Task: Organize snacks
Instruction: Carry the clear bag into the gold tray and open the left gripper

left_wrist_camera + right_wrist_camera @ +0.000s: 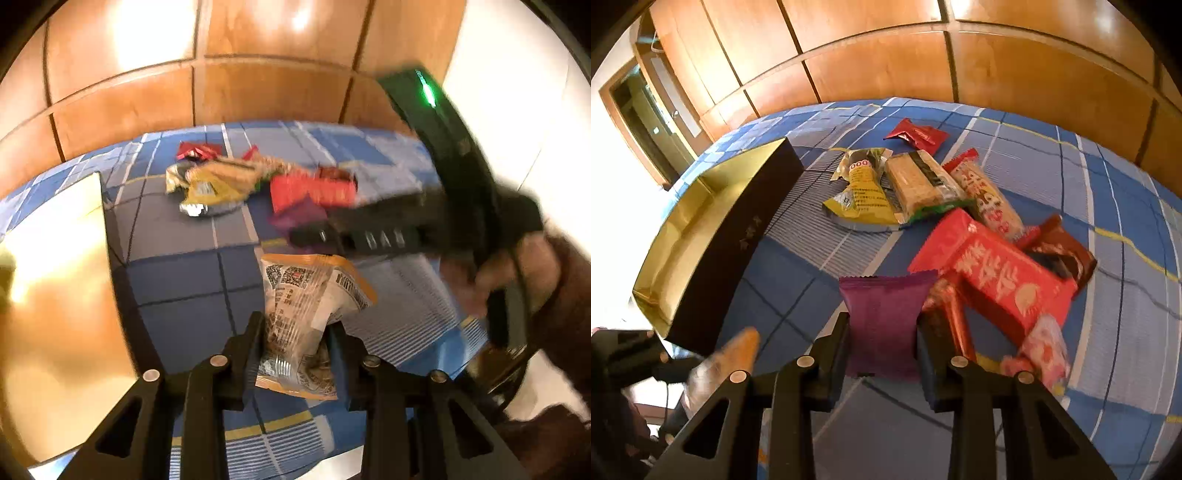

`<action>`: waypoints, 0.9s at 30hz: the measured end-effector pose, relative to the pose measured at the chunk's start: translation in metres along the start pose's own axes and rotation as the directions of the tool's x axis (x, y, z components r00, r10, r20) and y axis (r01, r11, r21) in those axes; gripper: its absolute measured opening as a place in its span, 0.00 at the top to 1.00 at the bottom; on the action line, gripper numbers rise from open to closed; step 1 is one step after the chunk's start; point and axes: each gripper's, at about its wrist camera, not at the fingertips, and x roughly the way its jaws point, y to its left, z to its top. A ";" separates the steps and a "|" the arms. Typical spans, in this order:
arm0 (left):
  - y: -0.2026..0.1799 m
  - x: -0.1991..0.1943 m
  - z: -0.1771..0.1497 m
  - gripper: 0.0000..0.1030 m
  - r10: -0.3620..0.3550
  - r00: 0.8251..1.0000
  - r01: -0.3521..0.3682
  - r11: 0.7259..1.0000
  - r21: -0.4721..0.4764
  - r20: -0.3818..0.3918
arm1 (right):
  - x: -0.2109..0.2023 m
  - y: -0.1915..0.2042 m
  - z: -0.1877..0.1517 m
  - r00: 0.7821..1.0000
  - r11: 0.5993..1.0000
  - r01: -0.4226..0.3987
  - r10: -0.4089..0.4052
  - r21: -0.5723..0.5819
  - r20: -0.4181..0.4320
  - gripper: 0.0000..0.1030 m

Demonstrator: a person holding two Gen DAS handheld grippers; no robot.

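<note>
My left gripper (pixel 295 332) is shut on a clear snack packet with orange edges (pixel 306 306) and holds it above the blue checked cloth (pixel 177 273). My right gripper (pixel 882 332) is shut on a purple snack packet (pixel 882 317); it shows blurred in the left wrist view (pixel 369 229). A pile of snacks lies on the cloth: a big red packet (pixel 993 273), a yellow packet (pixel 860 195), a cracker pack (pixel 919 184), a brown packet (pixel 1060 251), a small red packet (pixel 918 134). A dark box with a gold inside (pixel 687 236) stands at the left.
A wooden panel wall (pixel 886 66) runs behind the cloth. A pink sweet wrapper (pixel 1041 350) lies at the right of my right gripper. The box's gold inside (pixel 55 295) fills the left of the left wrist view. A doorway (pixel 639 110) is at the far left.
</note>
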 end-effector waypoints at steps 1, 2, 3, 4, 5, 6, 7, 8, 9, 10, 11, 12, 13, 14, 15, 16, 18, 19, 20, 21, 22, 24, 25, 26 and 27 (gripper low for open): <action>0.003 -0.006 0.003 0.68 -0.019 1.000 0.019 1.000 -0.017 0.016 | -0.002 -0.002 -0.003 1.000 1.000 -0.017 0.017 0.014 0.003 0.68; 0.005 -0.013 0.005 0.68 -0.038 0.999 0.040 0.998 -0.040 0.034 | -0.004 -0.002 -0.005 1.000 0.999 -0.022 0.022 0.024 0.008 0.68; 0.008 -0.020 0.008 0.68 -0.051 0.997 0.055 0.997 -0.062 0.051 | -0.005 -0.003 -0.008 1.000 0.999 -0.022 0.022 0.030 0.009 0.68; 0.013 -0.029 0.011 0.68 -0.066 0.995 0.072 0.993 -0.090 0.072 | -0.005 -0.003 -0.009 1.000 0.999 -0.029 0.029 0.034 0.007 0.68; 0.019 -0.039 0.016 0.68 -0.075 0.992 0.088 0.989 -0.120 0.102 | -0.004 -0.004 -0.010 0.999 0.998 -0.037 0.037 0.042 0.004 0.68; 0.025 -0.049 0.021 0.68 -0.073 0.989 0.092 0.985 -0.146 0.130 | -0.003 -0.004 -0.012 0.999 0.998 -0.037 0.037 0.044 -0.001 0.68; 0.032 -0.059 0.026 0.68 -0.060 0.986 0.087 0.981 -0.176 0.156 | 0.000 -0.003 -0.013 0.999 0.998 -0.035 0.035 0.043 -0.008 0.68; 0.039 -0.065 0.030 0.68 -0.044 0.985 0.078 0.976 -0.202 0.169 | 0.003 -0.003 -0.015 0.999 0.998 -0.032 0.033 0.047 -0.019 0.68; 0.047 -0.070 0.034 0.68 -0.021 0.984 0.062 0.971 -0.231 0.179 | 0.005 -0.003 -0.016 0.999 0.998 -0.031 0.032 0.053 -0.019 0.68; 0.060 -0.076 0.039 0.68 0.021 0.981 0.034 0.960 -0.278 0.191 | 0.005 -0.003 -0.016 0.999 0.998 -0.032 0.033 0.056 -0.015 0.68; 0.070 -0.078 0.042 0.68 0.053 0.980 0.008 0.952 -0.305 0.192 | 0.005 -0.003 -0.015 0.999 0.998 -0.032 0.033 0.060 -0.014 0.67; 0.079 -0.079 0.045 0.68 0.096 0.979 -0.031 0.943 -0.332 0.181 | 0.006 -0.002 -0.015 0.999 0.998 -0.030 0.031 0.062 -0.016 0.67; 0.092 -0.077 0.048 0.68 0.143 0.977 -0.077 0.927 -0.367 0.157 | 0.006 -0.002 -0.015 0.999 0.998 -0.027 0.028 0.063 -0.019 0.67; 0.106 -0.072 0.051 0.68 0.162 0.977 -0.094 0.910 -0.405 0.138 | 0.007 -0.002 -0.015 1.000 0.998 -0.024 0.025 0.061 -0.019 0.67; 0.117 -0.068 0.053 0.68 0.173 0.978 -0.105 0.893 -0.438 0.120 | 0.007 -0.001 -0.015 1.000 0.998 -0.019 0.020 0.060 -0.019 0.67; 0.133 -0.059 0.055 0.68 0.193 0.979 -0.134 0.864 -0.485 0.073 | 0.007 0.000 -0.015 1.000 0.998 -0.014 0.015 0.058 -0.019 0.67; 0.153 -0.044 0.058 0.68 0.208 0.978 -0.163 0.833 -0.529 0.026 | 0.009 0.000 -0.015 1.000 0.998 -0.006 0.008 0.060 -0.023 0.67; 0.159 -0.038 0.060 0.68 0.215 0.977 -0.177 0.823 -0.540 0.008 | 0.010 0.001 -0.015 1.000 0.998 -0.001 0.003 0.058 -0.025 0.67; 0.166 -0.030 0.063 0.68 0.222 0.975 -0.191 0.812 -0.552 -0.012 | 0.010 0.001 -0.016 1.000 0.998 0.003 -0.002 0.055 -0.026 0.67; 0.171 -0.024 0.067 0.67 0.227 0.974 -0.199 0.807 -0.557 -0.019 | 0.011 0.002 -0.016 1.000 0.999 0.006 -0.005 0.053 -0.027 0.67; 0.174 -0.016 0.070 0.67 0.237 0.971 -0.211 0.802 -0.559 -0.025 | 0.012 0.002 -0.016 1.000 0.999 0.007 -0.006 0.052 -0.028 0.66; 0.185 -0.001 0.075 0.67 0.257 0.965 -0.240 0.780 -0.578 -0.053 | 0.013 0.002 -0.015 0.999 0.999 0.012 -0.010 0.048 -0.030 0.66; 0.191 0.008 0.079 0.66 0.242 0.969 -0.230 0.778 -0.584 -0.059 | 0.013 0.002 -0.016 0.999 0.999 0.014 -0.013 0.046 -0.030 0.66; 0.196 0.012 0.081 0.65 0.240 0.968 -0.233 0.769 -0.595 -0.069 | 0.013 0.003 -0.016 0.999 0.999 0.017 -0.016 0.042 -0.030 0.66; 0.201 0.016 0.081 0.65 0.243 0.967 -0.238 0.755 -0.611 -0.077 | 0.014 0.003 -0.016 0.999 0.999 0.020 -0.018 0.039 -0.030 0.66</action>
